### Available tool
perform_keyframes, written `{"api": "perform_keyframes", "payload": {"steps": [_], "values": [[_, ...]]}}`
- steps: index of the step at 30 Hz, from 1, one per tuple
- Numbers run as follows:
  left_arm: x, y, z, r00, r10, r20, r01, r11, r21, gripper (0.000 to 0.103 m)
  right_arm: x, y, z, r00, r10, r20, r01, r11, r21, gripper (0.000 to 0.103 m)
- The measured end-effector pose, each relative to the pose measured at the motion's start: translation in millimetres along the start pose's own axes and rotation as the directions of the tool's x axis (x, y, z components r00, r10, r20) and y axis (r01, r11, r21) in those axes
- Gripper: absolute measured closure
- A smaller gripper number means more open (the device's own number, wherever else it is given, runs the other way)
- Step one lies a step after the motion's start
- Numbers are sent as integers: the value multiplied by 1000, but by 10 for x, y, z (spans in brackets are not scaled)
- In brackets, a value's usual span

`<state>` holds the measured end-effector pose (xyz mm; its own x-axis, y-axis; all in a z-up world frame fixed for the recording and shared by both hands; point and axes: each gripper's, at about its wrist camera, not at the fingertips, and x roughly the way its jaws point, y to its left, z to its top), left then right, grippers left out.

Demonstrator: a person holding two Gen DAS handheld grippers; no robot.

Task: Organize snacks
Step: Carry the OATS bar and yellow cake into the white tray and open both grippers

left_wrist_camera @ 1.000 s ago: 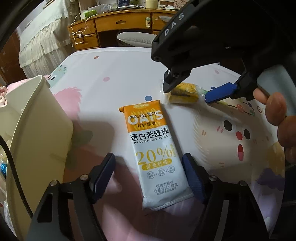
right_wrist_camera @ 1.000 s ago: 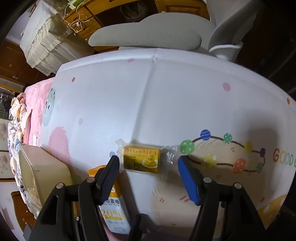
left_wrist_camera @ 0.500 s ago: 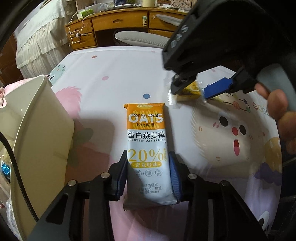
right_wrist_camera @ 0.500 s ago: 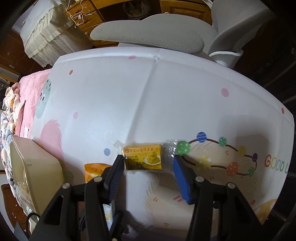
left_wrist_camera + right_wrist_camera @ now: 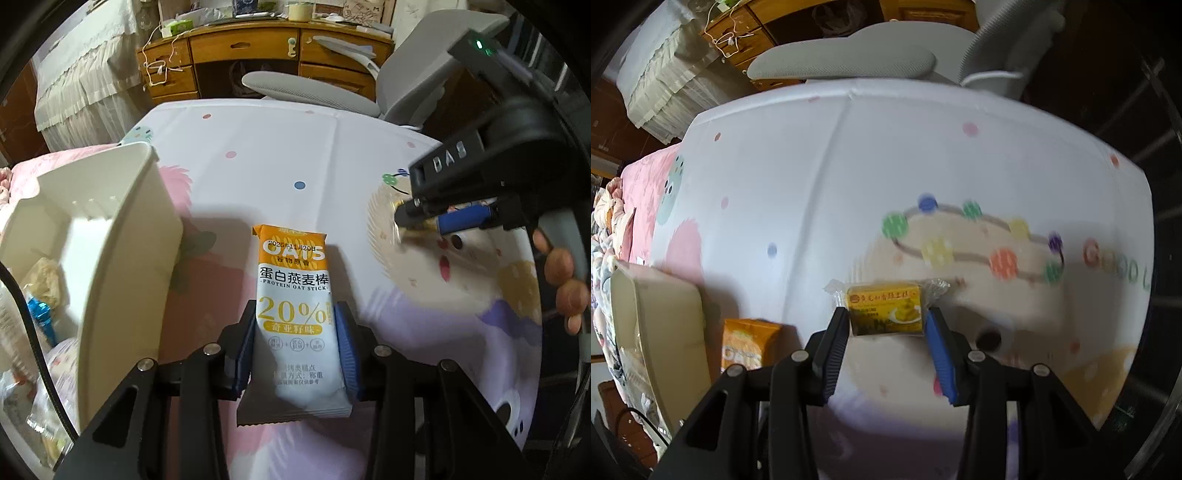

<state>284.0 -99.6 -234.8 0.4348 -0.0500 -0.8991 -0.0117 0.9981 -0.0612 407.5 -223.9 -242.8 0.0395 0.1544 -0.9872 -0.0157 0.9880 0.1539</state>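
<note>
The left gripper [image 5: 295, 350] squeezes the long oat bar [image 5: 299, 314]; the white bin [image 5: 110, 258] sits left. The right gripper [image 5: 886, 332], just closing, pinches the yellow cake [image 5: 884, 308].

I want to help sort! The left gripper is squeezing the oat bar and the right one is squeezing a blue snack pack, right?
Almost. The right gripper is squeezing a yellow snack pack, not a blue one, as the right wrist view shows. The left gripper does squeeze the oat bar.
</note>
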Motion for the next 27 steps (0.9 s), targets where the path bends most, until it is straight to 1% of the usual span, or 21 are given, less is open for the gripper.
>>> {"api": "perform_keyframes", "payload": {"steps": [3, 8, 11, 14, 20, 24, 27], "values": [[-137, 7, -112, 1000, -20, 12, 20, 1000, 6, 64, -78, -78, -181, 1000, 8, -7, -8, 1000, 23, 60], [-371, 46, -305, 999, -51, 16, 51, 999, -7, 65, -283, -216, -589, 1000, 27, -15, -26, 998, 53, 60], [-557, 67, -410, 996, -74, 44, 74, 997, 3, 65, -422, -288, -869, 999, 34, -10, -33, 997, 72, 60], [-775, 97, -552, 990, -122, 73, 122, 993, 6, 65, -524, -337, -1150, 999, 44, -13, -43, 995, 89, 60], [-1280, 196, -906, 973, -186, 136, 185, 983, 17, 65, -604, -293, -1666, 997, 62, -35, -59, 993, 102, 60], [-1599, 310, -1096, 963, -198, 184, 194, 980, 42, 65, -598, -207, -1936, 996, 77, -53, -72, 992, 105, 60], [-1796, 458, -1210, 959, -199, 200, 196, 980, 36, 65, -570, -69, -2139, 993, 89, -76, -82, 992, 92, 60]]}}
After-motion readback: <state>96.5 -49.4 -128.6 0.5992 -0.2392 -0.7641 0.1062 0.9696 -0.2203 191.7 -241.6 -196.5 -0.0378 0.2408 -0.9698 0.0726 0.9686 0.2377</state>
